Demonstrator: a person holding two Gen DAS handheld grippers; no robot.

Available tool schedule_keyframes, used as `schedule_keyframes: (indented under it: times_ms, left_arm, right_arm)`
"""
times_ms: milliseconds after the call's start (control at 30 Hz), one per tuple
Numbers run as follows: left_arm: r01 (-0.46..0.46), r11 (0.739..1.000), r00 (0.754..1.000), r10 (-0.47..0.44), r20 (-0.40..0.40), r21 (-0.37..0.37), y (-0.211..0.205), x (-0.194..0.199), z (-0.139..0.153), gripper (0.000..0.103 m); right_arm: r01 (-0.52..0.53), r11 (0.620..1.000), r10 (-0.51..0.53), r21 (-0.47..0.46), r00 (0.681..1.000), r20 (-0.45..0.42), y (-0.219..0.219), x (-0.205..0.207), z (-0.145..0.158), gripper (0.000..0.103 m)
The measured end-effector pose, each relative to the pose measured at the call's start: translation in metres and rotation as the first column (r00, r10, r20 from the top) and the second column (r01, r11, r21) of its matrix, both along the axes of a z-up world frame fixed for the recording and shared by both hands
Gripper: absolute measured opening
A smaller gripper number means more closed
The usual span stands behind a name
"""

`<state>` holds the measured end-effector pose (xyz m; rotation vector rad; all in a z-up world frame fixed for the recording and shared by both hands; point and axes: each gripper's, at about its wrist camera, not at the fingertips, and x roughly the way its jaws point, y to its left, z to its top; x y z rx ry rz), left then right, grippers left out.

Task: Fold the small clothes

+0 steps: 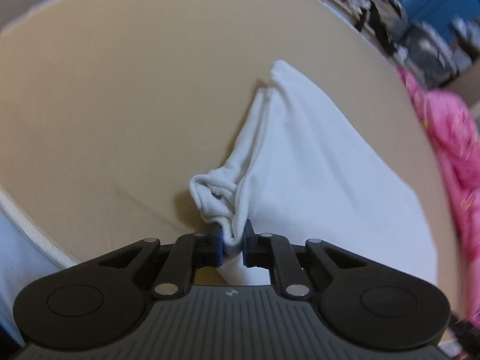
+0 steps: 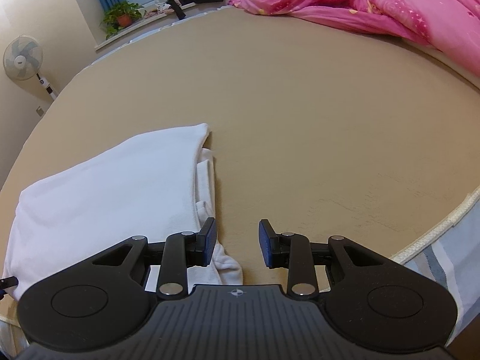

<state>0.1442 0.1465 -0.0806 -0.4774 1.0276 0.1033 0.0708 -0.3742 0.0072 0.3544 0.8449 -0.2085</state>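
the left gripper [image 1: 233, 241] pinches a bunched hem of the white garment [image 1: 315, 180] lying on the tan bed sheet [image 1: 120, 105], the right gripper [image 2: 237, 243] waits part-open and empty at the garment's near-right edge, so folding looks underway, next needing a carry-over.

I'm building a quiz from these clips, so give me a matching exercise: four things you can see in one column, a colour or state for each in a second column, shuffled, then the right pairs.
Things:
1. left gripper
2. right gripper
3. quilt
4. bed sheet

Colour or state:
A. tan, spread flat
B. shut on a bunched edge of the white garment
C. pink, heaped at the far edge
D. open, nothing between its pads

Pairs: 1-B, 2-D, 3-C, 4-A
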Motion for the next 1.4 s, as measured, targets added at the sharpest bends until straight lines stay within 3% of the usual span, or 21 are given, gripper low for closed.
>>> schedule_keyframes:
  times_ms: [100,200,300,400,500,567,600,633,733,867,933,967,1033,1100,1200,1233,1300,1400]
  left_arm:
    - [0.062,0.993,0.995,-0.069,0.072,0.103,-0.03,0.004,0.034,0.011]
    - [0.194,0.96,0.955,-0.232,0.184,0.204,-0.088,0.006,0.078,0.01]
    - [0.351,0.903,0.871,-0.412,0.268,0.248,-0.165,-0.001,0.112,0.01]
    - [0.498,0.833,0.772,-0.553,0.313,0.241,-0.247,-0.014,0.123,0.01]
    - [0.623,0.755,0.69,-0.654,0.31,0.206,-0.323,-0.026,0.108,0.012]
    - [0.734,0.666,0.625,-0.739,0.253,0.133,-0.364,-0.026,0.082,0.03]
    - [0.777,0.622,0.595,-0.775,0.214,0.092,-0.376,-0.027,0.069,0.032]
    - [0.797,0.598,0.578,-0.795,0.185,0.083,-0.384,-0.028,0.062,0.032]
    - [0.766,0.628,0.587,-0.771,0.246,0.139,-0.361,-0.03,0.064,0.032]
    - [0.665,0.729,0.679,-0.68,0.276,0.16,-0.295,-0.021,0.067,0.03]
    - [0.643,0.746,0.704,-0.665,0.249,0.173,-0.271,-0.018,0.06,0.03]
    - [0.647,0.743,0.708,-0.669,0.227,0.172,-0.258,-0.017,0.053,0.029]
    - [0.679,0.707,0.692,-0.707,0.149,0.201,-0.251,-0.019,0.029,0.026]
    - [0.713,0.655,0.672,-0.74,0.022,0.25,-0.251,-0.026,-0.005,0.023]
    - [0.742,0.592,0.614,-0.789,0.036,0.315,-0.243,-0.042,-0.006,0.023]
    - [0.753,0.582,0.604,-0.797,0.03,0.307,-0.241,-0.041,0.0,0.024]
    - [0.751,0.591,0.603,-0.796,0.061,0.294,-0.23,-0.037,0.016,0.025]
    - [0.723,0.593,0.599,-0.794,0.107,0.354,-0.211,-0.037,0.042,0.029]
  right_arm:
    - [0.032,0.999,-0.032,0.013,0.999,-0.001,-0.009,-0.001,0.002,0.033]
    - [0.06,0.998,-0.06,0.018,0.998,0.014,-0.018,-0.004,0.005,0.033]
    - [0.08,0.997,-0.079,-0.007,0.996,0.031,-0.026,-0.004,0.009,0.033]
    - [0.118,0.993,-0.117,-0.013,0.992,0.044,-0.035,-0.005,0.009,0.033]
    - [0.162,0.987,-0.162,0.004,0.985,0.056,-0.046,-0.006,0.008,0.033]
    - [0.187,0.982,-0.187,0.016,0.98,0.066,-0.051,-0.007,0.007,0.033]
    - [0.194,0.981,-0.196,0.027,0.978,0.069,-0.054,-0.008,0.006,0.033]
    - [0.198,0.979,-0.201,0.044,0.977,0.074,-0.056,-0.009,0.006,0.033]
    - [0.175,0.98,-0.184,0.097,0.979,0.087,-0.06,-0.008,0.003,0.034]
    - [0.064,0.977,-0.081,0.204,0.994,0.075,-0.053,0.001,-0.005,0.039]
    - [0.004,0.965,-0.017,0.262,0.999,0.045,-0.044,0.01,-0.013,0.039]
    - [-0.013,0.96,0.006,0.28,1.0,0.027,-0.04,0.014,-0.018,0.039]
    - [-0.033,0.961,0.046,0.276,0.998,-0.041,-0.03,0.022,-0.029,0.039]
    - [-0.052,0.972,0.081,0.23,0.99,-0.118,-0.018,0.028,-0.041,0.021]
    - [-0.061,0.977,0.093,0.205,0.984,-0.153,-0.005,0.03,-0.047,0.022]
    - [-0.055,0.979,0.084,0.197,0.986,-0.143,-0.005,0.03,-0.045,0.022]
    - [-0.029,0.989,0.039,0.145,0.997,-0.072,-0.007,0.029,-0.032,0.023]
    - [-0.004,0.996,-0.002,0.088,0.998,0.062,-0.011,0.035,-0.011,0.033]
